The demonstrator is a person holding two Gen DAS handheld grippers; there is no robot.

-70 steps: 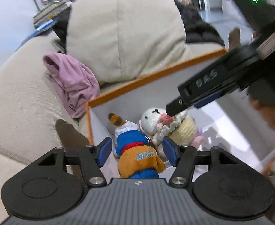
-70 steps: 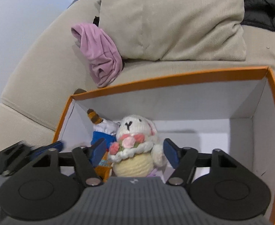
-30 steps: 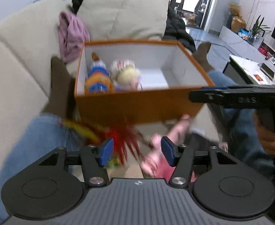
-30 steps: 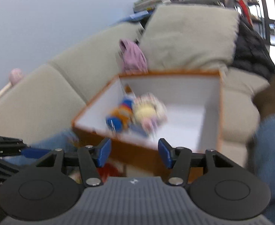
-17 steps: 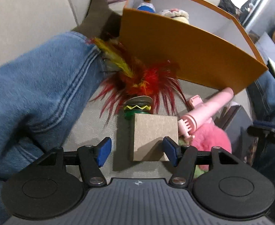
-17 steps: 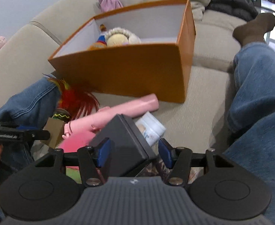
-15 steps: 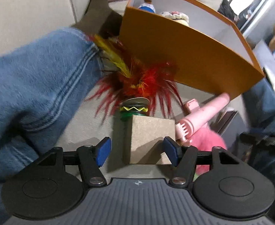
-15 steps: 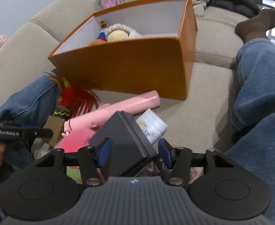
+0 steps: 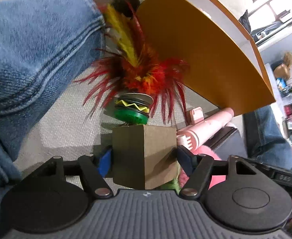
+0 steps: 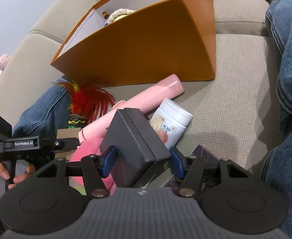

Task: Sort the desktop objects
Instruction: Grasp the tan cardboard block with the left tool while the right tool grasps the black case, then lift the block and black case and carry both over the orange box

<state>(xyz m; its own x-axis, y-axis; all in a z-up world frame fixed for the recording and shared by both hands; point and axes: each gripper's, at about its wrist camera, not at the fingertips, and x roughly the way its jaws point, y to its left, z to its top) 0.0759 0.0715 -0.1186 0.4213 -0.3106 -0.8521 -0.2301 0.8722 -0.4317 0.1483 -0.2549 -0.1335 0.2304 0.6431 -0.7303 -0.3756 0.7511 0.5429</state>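
1 cardboard cube [image 9: 146, 155], matt brown, sharp-edged, on the sofa [image 9: 72, 123] near the orange box [image 9: 201, 59]: left gripper [image 9: 145, 159] has just been opening and straddles it wide, not clamping. 1 black box [image 10: 134, 145], smooth, rigid: right gripper [image 10: 140, 163] straddles it, contact unclear. Risk: corner-on cube may twist out; feathered shuttlecock [image 9: 134, 91] and pink tube [image 9: 205, 129] crowd close and could snag.

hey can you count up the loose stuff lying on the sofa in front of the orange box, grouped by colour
Pink: 2, tube and plush toy
Brown: 1, cardboard cube
Black: 1, box
White: 1, bottle
Red and yellow: 1, feather shuttlecock
Total: 6
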